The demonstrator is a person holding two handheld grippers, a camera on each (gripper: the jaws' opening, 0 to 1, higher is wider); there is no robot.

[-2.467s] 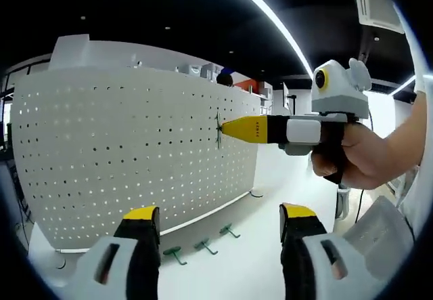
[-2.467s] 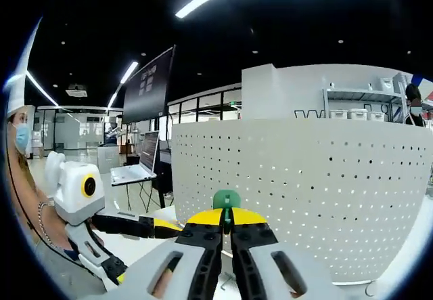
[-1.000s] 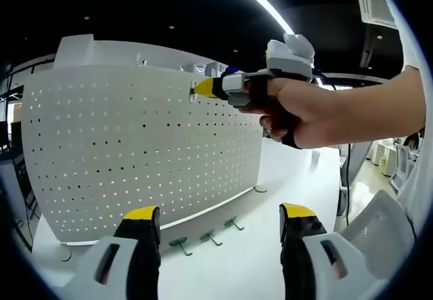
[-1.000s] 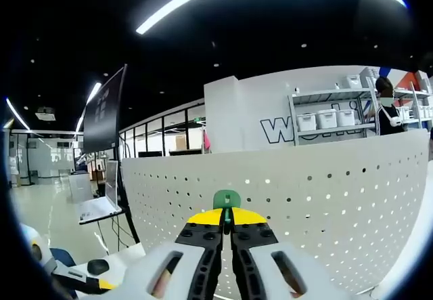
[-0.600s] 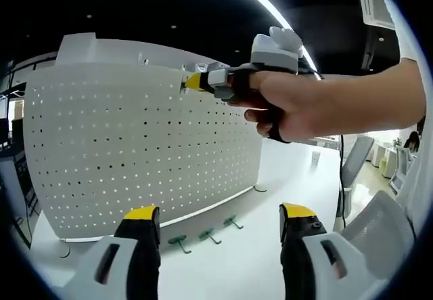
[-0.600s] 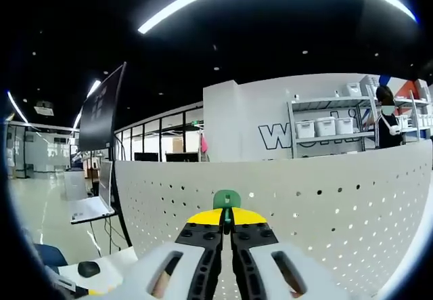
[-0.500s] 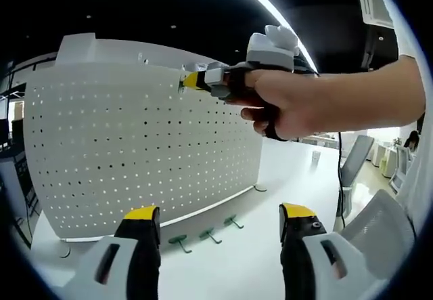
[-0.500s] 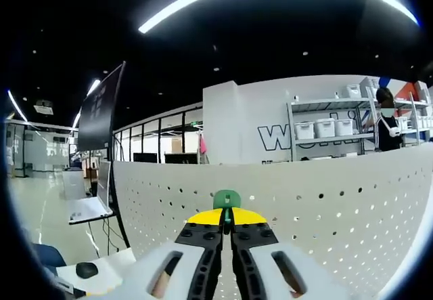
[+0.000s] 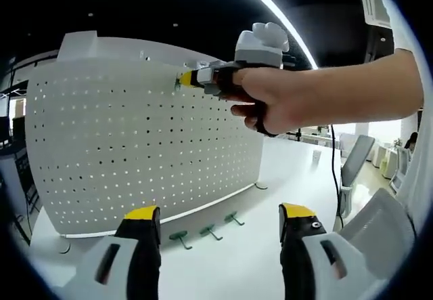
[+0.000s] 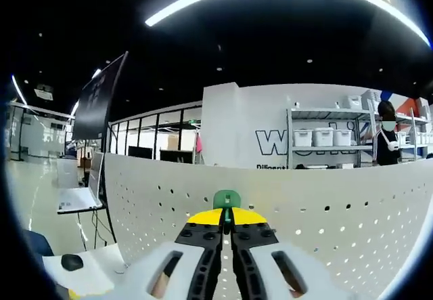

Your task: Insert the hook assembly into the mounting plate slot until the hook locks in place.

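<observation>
A white perforated mounting plate stands upright on the white table. In the left gripper view my left gripper is open and empty, low in front of the plate. A person's hand holds my right gripper high against the plate's upper part, its yellow tips at the holes. In the right gripper view my right gripper is shut on a green hook, very close to the plate near its top edge.
Three green hooks lie on the table at the plate's foot. A person's forearm crosses the right side of the left gripper view. Beyond the plate stand shelves with white bins and a person.
My right gripper has carried the green hook up and leftward along the plate, from mid-height to near its top, and closer to the holes. The left gripper has barely moved.
</observation>
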